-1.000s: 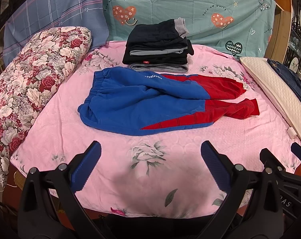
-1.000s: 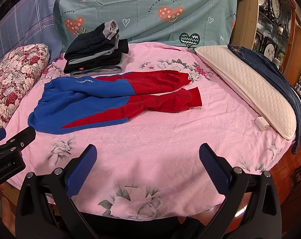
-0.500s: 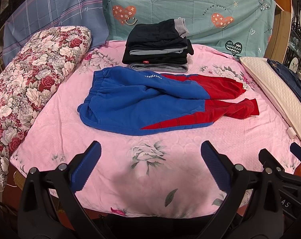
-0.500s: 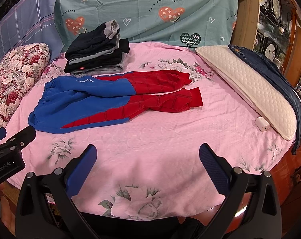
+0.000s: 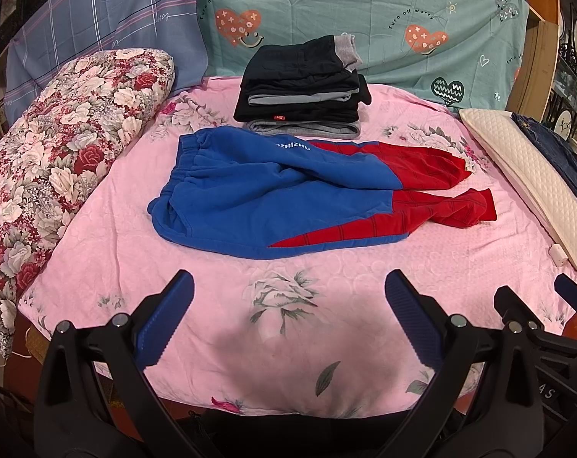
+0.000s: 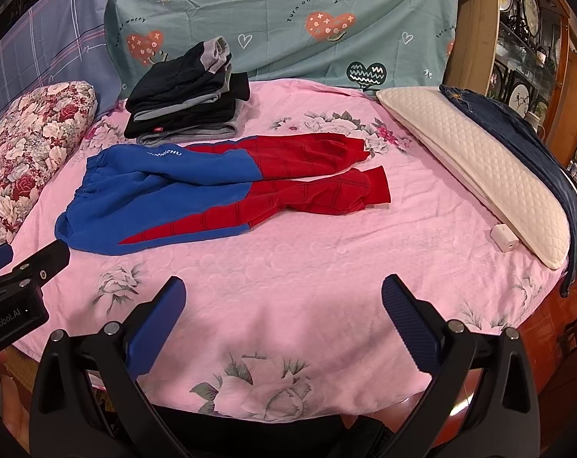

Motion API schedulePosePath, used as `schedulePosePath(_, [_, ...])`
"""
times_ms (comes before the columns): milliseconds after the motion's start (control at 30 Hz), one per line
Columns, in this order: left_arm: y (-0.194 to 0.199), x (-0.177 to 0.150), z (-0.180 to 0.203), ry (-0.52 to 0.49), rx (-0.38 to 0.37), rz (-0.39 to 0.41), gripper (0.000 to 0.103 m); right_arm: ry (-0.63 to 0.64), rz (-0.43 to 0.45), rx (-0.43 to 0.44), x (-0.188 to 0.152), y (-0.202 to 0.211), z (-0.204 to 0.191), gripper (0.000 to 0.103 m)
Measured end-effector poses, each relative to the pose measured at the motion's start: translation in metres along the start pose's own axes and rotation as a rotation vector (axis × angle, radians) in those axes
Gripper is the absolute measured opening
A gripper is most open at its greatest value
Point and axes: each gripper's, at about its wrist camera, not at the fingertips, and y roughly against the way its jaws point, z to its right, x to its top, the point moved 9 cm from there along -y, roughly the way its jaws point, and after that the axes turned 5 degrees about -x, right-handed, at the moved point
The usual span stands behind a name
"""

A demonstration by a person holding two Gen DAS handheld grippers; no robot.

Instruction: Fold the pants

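Note:
Blue and red pants (image 5: 288, 194) lie spread on the pink bed, waistband to the left, red legs to the right; they also show in the right wrist view (image 6: 212, 191). My left gripper (image 5: 288, 305) is open and empty above the near bed edge, short of the pants. My right gripper (image 6: 282, 305) is open and empty, also near the front edge, to the right of the left one. The left gripper's body shows at the left of the right wrist view (image 6: 17, 297).
A stack of folded dark clothes (image 5: 303, 87) sits behind the pants. A floral bolster (image 5: 59, 145) lies along the left. A cream pillow (image 6: 475, 168) and dark jeans (image 6: 517, 133) lie on the right, with a small white box (image 6: 503, 237) beside the pillow.
The right wrist view has shifted slightly; otherwise nothing has visibly moved.

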Motion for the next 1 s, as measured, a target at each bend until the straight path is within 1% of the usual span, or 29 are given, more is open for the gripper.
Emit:
schedulePosePath(167, [0.001,-0.002,-0.003,0.0,0.0,-0.001,0.101,0.001,0.0,0.002,0.0,0.0,-0.001,0.102])
schedulePosePath(233, [0.001,-0.006,0.003,-0.001,0.001,0.0,0.101,0.0,0.0,0.002,0.0,0.0,-0.001,0.102])
schedulePosePath(600, [0.0,-0.004,0.004,0.0,0.003,-0.005,0.101,0.005,-0.003,0.005,-0.003,-0.001,-0.006,0.102])
schedulePosePath(800, [-0.014,-0.01,0.012,0.0,0.011,-0.032,0.101,0.004,-0.021,0.008,-0.008,-0.009,-0.008,0.102])
schedulePosePath(833, [-0.017,-0.01,0.012,0.002,0.011,-0.038,0.101,0.004,-0.028,0.008,-0.008,-0.012,-0.008,0.102])
schedulePosePath(933, [-0.036,-0.014,0.009,0.028,-0.02,-0.094,0.101,0.006,-0.052,0.013,-0.01,-0.022,-0.006,0.102])
schedulePosePath(1000, [-0.063,-0.018,-0.002,0.087,-0.071,-0.175,0.101,0.005,-0.074,0.01,-0.013,-0.031,-0.006,0.102])
